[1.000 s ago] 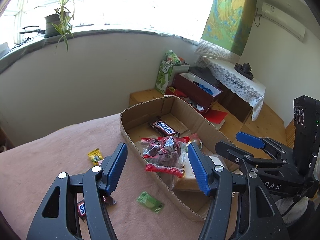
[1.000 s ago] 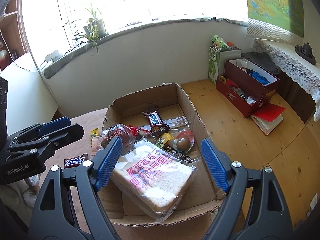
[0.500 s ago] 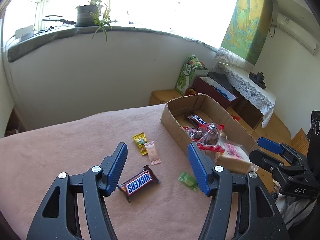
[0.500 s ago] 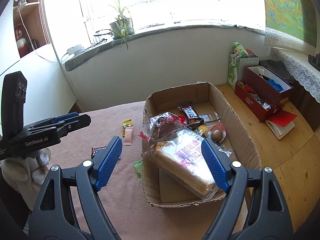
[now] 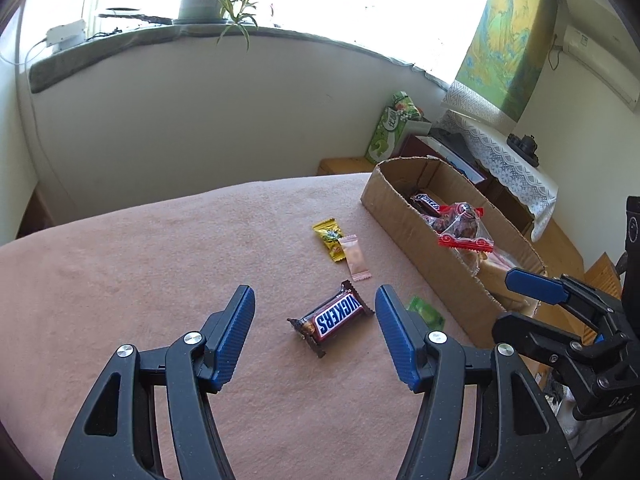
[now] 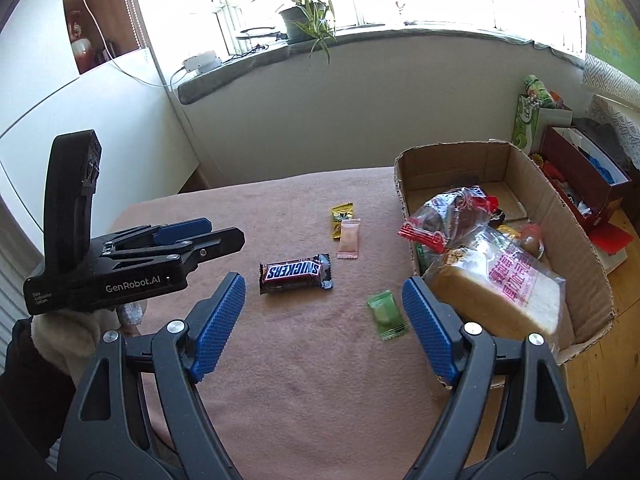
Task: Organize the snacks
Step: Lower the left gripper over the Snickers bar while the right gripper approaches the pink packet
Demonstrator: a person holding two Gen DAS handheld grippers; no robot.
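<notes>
A Snickers bar lies on the pink cloth, just beyond and between the fingers of my left gripper, which is open and empty. Beyond it lie a yellow candy and a pink sachet. A green sachet lies near the box. My right gripper hangs open over the cloth with the green sachet just inside its right finger. The cardboard box holds a bread loaf, a bag with red trim and another Snickers.
The cloth-covered table ends at the box side, with wooden floor below. A maroon box and a green carton stand on the floor by the wall. A gloved hand holds the left gripper.
Both grippers have swung left, away from over the box to above the loose snacks on the cloth. The Snickers bar now sits between the left fingers. Neither gripper's opening has changed.
</notes>
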